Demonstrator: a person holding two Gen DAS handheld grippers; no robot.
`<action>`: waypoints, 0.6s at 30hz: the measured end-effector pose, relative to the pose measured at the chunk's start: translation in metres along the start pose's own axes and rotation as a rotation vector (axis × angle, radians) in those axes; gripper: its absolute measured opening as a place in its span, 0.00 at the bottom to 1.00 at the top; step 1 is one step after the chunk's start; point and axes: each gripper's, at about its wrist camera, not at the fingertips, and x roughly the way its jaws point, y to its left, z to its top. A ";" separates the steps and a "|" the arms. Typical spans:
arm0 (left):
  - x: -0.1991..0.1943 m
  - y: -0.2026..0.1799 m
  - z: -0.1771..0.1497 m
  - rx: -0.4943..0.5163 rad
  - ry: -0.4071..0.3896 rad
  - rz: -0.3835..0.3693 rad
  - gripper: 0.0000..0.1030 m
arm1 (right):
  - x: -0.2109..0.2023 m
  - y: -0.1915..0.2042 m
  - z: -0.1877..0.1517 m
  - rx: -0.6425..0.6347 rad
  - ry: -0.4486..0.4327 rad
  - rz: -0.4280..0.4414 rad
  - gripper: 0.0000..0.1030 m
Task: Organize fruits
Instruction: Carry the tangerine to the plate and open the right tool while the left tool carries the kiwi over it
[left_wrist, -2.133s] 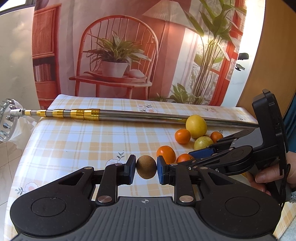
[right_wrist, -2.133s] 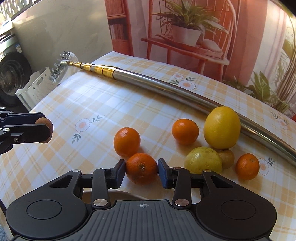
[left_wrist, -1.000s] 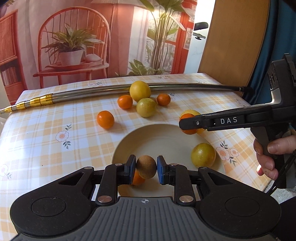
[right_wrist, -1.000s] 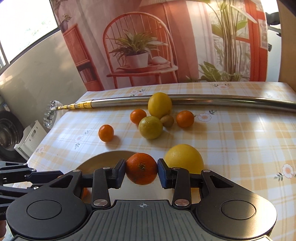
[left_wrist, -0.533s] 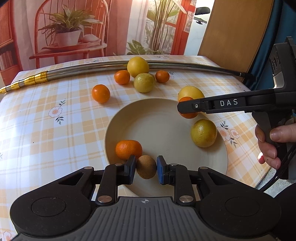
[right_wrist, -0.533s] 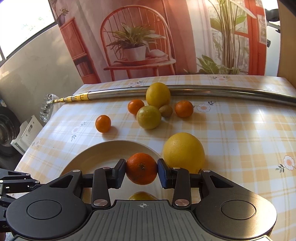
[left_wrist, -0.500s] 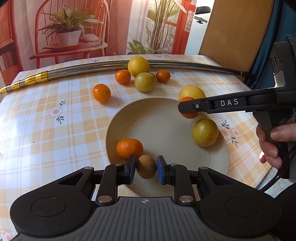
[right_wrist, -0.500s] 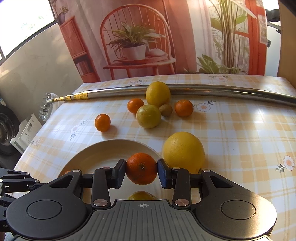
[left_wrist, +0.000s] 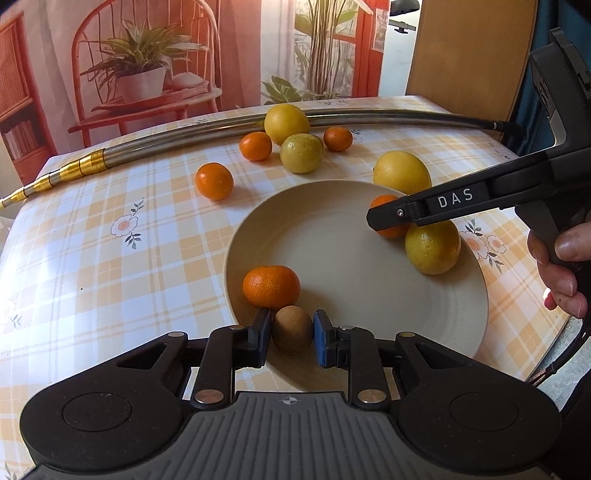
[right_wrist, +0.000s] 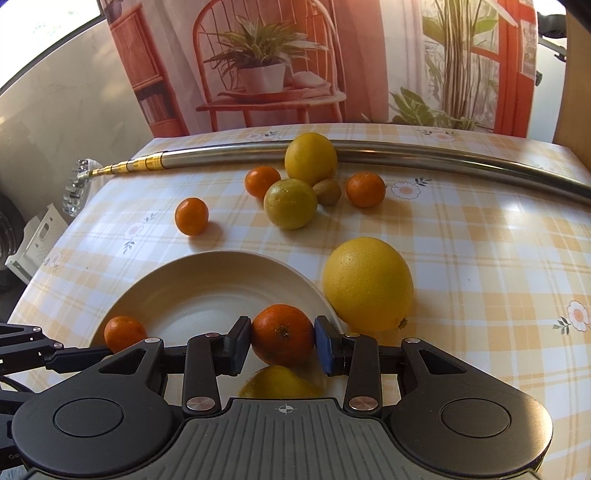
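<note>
Here my left tool (left_wrist: 291, 334) sits low over the near rim of the cream plate (left_wrist: 369, 314), its blue pads closed against the sides of a brown kiwi (left_wrist: 292, 329). The kiwi is just above or on the plate's near edge, right beside a mandarin (left_wrist: 271, 286) that lies inside the plate on its left part. Across the plate, a yellow-green citrus (left_wrist: 433, 246) rests near the right rim.

My right tool (right_wrist: 282, 341) reaches in from the right, and my hand (left_wrist: 561, 273) is wrapped around its grip. Its pads are pressed on both sides of an orange mandarin (right_wrist: 283, 334), held over the right side of the plate, close to the yellow-green citrus. From the right wrist view I cannot tell whether this fruit touches the plate.

A big yellow grapefruit (right_wrist: 367, 284) lies on the checked table (right_wrist: 480, 258) just outside the plate's far right edge. Further back a small cluster lies together: a large lemon-yellow fruit (right_wrist: 311, 158) against a long metal pole (right_wrist: 443, 157), a greenish citrus (right_wrist: 290, 204) in front of it, a second kiwi (right_wrist: 327, 192) tucked between them, and a mandarin on each side. One more mandarin (right_wrist: 191, 216) lies alone, left of the cluster.
</note>
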 end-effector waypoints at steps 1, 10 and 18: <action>0.000 0.000 0.000 -0.004 -0.001 -0.002 0.25 | 0.000 0.000 -0.001 -0.003 0.001 0.000 0.33; -0.001 0.000 -0.001 -0.015 -0.006 -0.004 0.25 | 0.001 0.004 -0.003 -0.031 0.007 -0.016 0.34; -0.001 0.001 -0.001 -0.024 -0.010 -0.011 0.26 | 0.001 0.000 -0.003 -0.007 0.007 -0.005 0.35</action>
